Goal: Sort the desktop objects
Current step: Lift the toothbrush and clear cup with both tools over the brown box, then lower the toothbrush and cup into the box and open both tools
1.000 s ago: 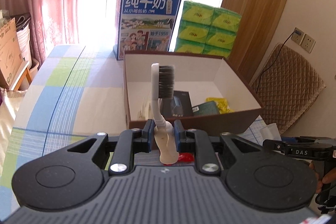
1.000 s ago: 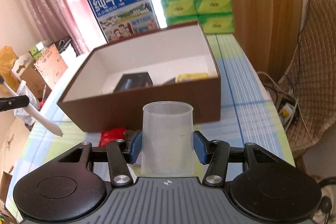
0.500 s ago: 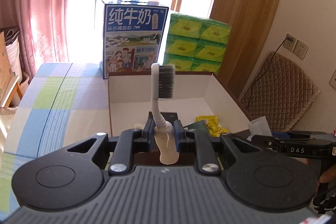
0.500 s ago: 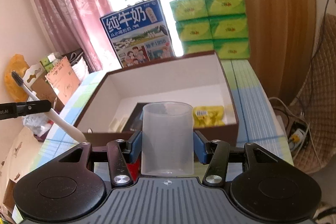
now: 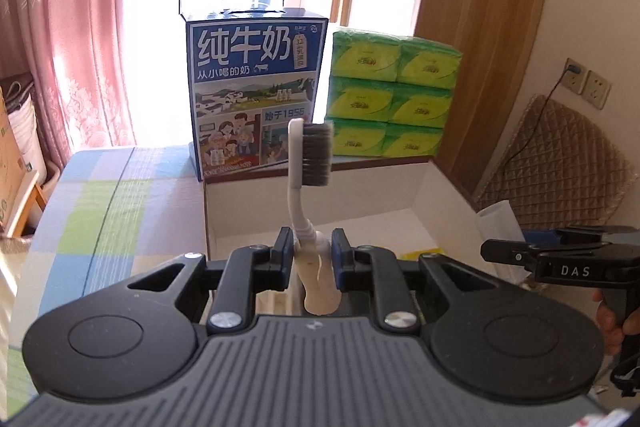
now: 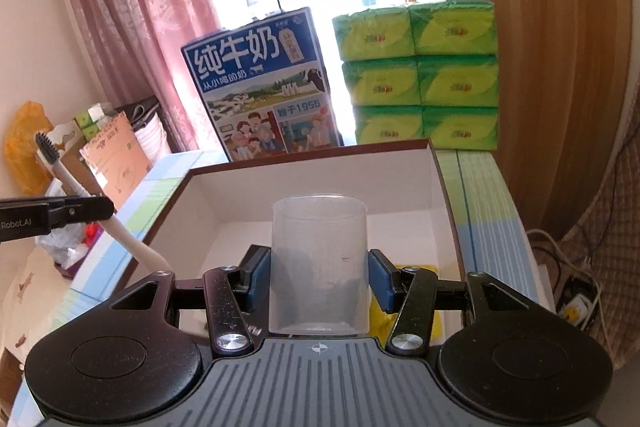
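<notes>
1. the left tool is clamped on the cream handle of a toothbrush, which stands upright with its grey bristles facing 3 o'clock.
2. the right tool is closed against both sides of a clear plastic cup, held upright with its mouth up.
3. both tools hang over the near rim of the brown box, whose white inside is open to the top.
4. in the right wrist view the toothbrush sits at 9 o'clock of the cup, outside the box's left wall.
5. a yellow packet lies on the box floor at about 3 o'clock of the cup; something dark shows through the cup, perhaps another item, hard to tell.
6. past the far rim at 12 o'clock stand a blue milk carton and stacked green tissue packs.
7. at 9 o'clock of the box the checked counter lies bare to its edge.
</notes>
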`<state>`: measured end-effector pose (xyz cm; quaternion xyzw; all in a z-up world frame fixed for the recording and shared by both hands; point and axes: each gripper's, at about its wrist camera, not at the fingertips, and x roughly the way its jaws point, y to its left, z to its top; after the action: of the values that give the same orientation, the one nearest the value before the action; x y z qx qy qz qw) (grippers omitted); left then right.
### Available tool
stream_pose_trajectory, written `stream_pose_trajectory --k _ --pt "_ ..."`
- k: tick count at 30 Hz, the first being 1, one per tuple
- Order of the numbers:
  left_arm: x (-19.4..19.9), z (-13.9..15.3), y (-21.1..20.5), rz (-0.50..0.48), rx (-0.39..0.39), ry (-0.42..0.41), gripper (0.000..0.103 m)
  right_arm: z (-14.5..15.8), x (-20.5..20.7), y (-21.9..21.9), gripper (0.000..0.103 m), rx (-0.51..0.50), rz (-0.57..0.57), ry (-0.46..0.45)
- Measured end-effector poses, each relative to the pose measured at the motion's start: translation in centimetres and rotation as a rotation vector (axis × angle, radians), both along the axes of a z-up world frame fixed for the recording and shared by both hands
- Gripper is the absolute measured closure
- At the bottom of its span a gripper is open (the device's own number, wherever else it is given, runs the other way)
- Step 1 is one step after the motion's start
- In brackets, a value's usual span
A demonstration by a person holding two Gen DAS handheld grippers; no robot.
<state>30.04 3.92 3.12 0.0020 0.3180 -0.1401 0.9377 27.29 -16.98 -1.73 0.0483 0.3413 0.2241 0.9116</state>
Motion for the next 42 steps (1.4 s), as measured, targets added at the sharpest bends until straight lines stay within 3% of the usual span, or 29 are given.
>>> stream_pose_trajectory --k 13,22,26,42 --pt "9.3 -5.8 -1.7 0.037 0.173 0.081 0.087 -3.1 6.8 1.6 0.054 -0.071 -0.005 0.055" --pt "13.0 -9.6 -3.6 0.006 0.259 0.166 0.087 -4.7 9.1 2.7 0.054 -0.123 0.020 0.083" --pt "14.2 -10.6 -4.5 -0.016 0.288 0.159 0.087 -5.3 9.8 2.9 0.054 -0.136 0.026 0.092" --pt "16.7 -11.9 -4.4 -0.048 0.269 0.200 0.082 -6.4 11.8 4.0 0.054 -0.183 0.064 0.109"
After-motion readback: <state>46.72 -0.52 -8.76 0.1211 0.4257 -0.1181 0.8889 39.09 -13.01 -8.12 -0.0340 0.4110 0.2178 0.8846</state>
